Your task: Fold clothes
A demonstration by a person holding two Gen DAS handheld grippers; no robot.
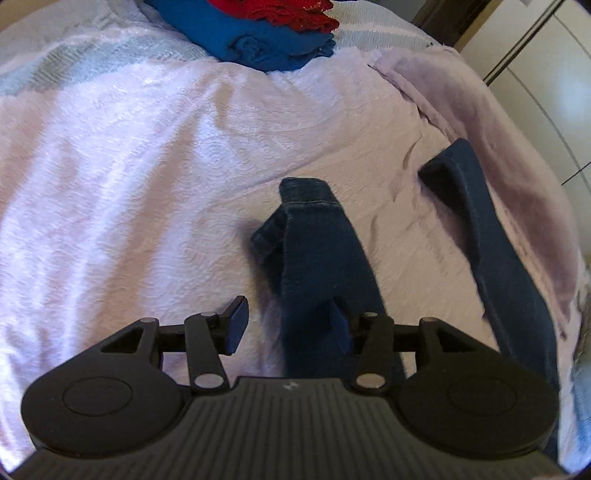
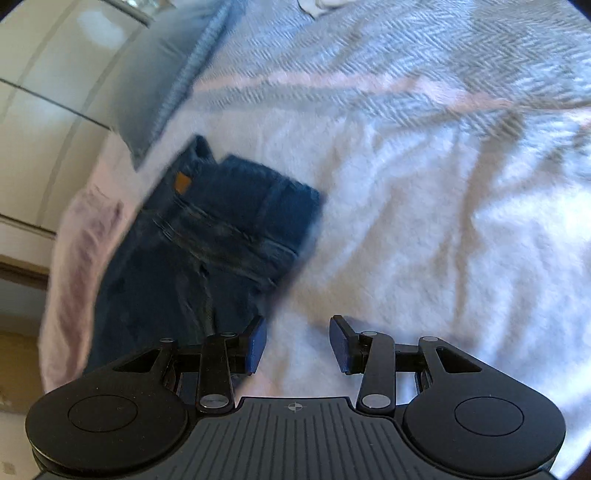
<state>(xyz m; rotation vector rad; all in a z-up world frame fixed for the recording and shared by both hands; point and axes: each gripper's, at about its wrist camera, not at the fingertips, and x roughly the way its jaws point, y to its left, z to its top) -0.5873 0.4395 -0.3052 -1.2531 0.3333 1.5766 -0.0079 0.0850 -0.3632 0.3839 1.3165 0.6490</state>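
Dark blue jeans lie on a pale pink bedspread (image 1: pixel 129 184). In the left wrist view one leg (image 1: pixel 321 254) runs up from between my fingers, its hem folded over; the other leg (image 1: pixel 491 236) lies to the right. My left gripper (image 1: pixel 290 328) is open with the leg's cloth draped over its right finger (image 1: pixel 341 328). In the right wrist view the jeans' waist end (image 2: pixel 207 236), with a tan label, lies left of centre. My right gripper (image 2: pixel 301 345) is open and empty, its left finger (image 2: pixel 256 345) at the jeans' edge.
A folded blue garment (image 1: pixel 266 40) with a red lace one (image 1: pixel 291 14) on top sits at the far side of the bed. A blue-grey herringbone blanket (image 2: pixel 369 55) covers the far bed. The bed edge and white cupboards (image 2: pixel 44 92) are at the left.
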